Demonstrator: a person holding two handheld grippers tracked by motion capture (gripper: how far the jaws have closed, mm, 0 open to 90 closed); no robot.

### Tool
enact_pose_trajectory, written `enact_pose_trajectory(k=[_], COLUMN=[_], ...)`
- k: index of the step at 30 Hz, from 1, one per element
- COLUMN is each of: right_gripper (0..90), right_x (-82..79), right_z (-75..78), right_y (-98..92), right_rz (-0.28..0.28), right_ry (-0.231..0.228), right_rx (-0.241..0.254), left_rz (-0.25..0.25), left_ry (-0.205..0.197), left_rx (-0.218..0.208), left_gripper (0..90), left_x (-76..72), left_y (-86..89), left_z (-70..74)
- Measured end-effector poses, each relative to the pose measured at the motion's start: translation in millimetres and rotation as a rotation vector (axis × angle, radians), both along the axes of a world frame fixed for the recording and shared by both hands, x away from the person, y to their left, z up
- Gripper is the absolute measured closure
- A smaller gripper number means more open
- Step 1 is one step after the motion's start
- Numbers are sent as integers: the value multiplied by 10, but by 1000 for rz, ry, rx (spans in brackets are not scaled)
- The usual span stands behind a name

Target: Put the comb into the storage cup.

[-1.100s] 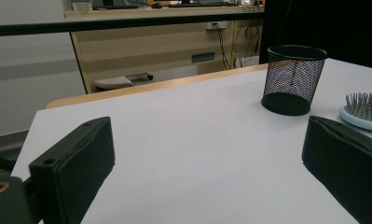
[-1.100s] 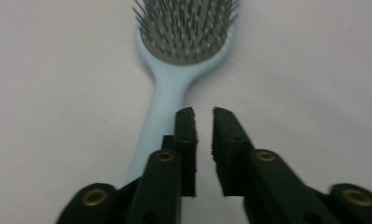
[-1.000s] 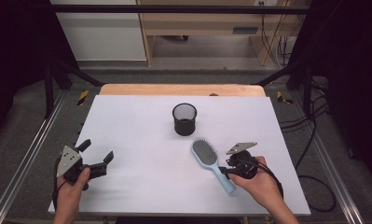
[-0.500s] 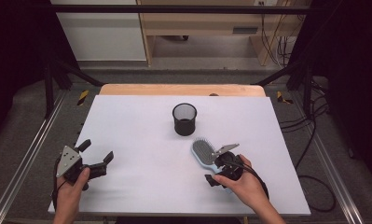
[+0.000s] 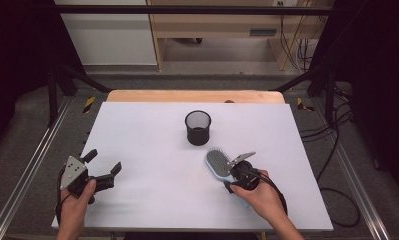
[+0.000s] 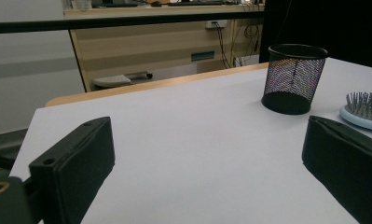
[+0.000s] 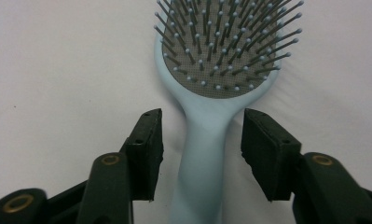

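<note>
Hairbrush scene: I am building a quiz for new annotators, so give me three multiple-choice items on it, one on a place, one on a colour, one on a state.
1. Where does the hairbrush lie relative to the mesh cup in the high view?
A. inside it
B. nearer the person and to its right
C. behind it at the table's far edge

2. What colour is the hairbrush's handle?
A. light blue
B. red
C. black

3. How do the jaws of the right hand-held gripper stand?
A. clamped on the mesh cup
B. pressed together with nothing between
C. on either side of the handle, gaps showing

Answers: B, the brush lies on the white table below and right of the cup; A, the right gripper view shows a pale blue handle; C, white table shows between each pad and the handle there.
</note>
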State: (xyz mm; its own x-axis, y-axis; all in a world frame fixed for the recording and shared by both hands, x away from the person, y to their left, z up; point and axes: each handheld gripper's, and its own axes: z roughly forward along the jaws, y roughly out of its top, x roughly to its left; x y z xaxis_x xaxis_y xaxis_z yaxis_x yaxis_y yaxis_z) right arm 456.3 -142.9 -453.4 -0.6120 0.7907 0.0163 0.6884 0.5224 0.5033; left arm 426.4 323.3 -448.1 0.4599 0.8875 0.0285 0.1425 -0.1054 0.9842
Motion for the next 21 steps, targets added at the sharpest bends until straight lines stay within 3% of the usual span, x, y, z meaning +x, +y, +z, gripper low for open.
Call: enact_pose_trajectory(k=[9,21], right_gripper=[579,667], right_x=[16,9], right_z=[-41,-32], right_y=[7,52], right_rz=[-10,-63], right_ry=[15,38], right_rx=[-18,-43], left_rz=[-1,-1], left_ry=[2,6], left_rx=[-1,2], left_gripper=[25,26], left_x=[3,8], left_y=[6,11], left_z=[-1,-3])
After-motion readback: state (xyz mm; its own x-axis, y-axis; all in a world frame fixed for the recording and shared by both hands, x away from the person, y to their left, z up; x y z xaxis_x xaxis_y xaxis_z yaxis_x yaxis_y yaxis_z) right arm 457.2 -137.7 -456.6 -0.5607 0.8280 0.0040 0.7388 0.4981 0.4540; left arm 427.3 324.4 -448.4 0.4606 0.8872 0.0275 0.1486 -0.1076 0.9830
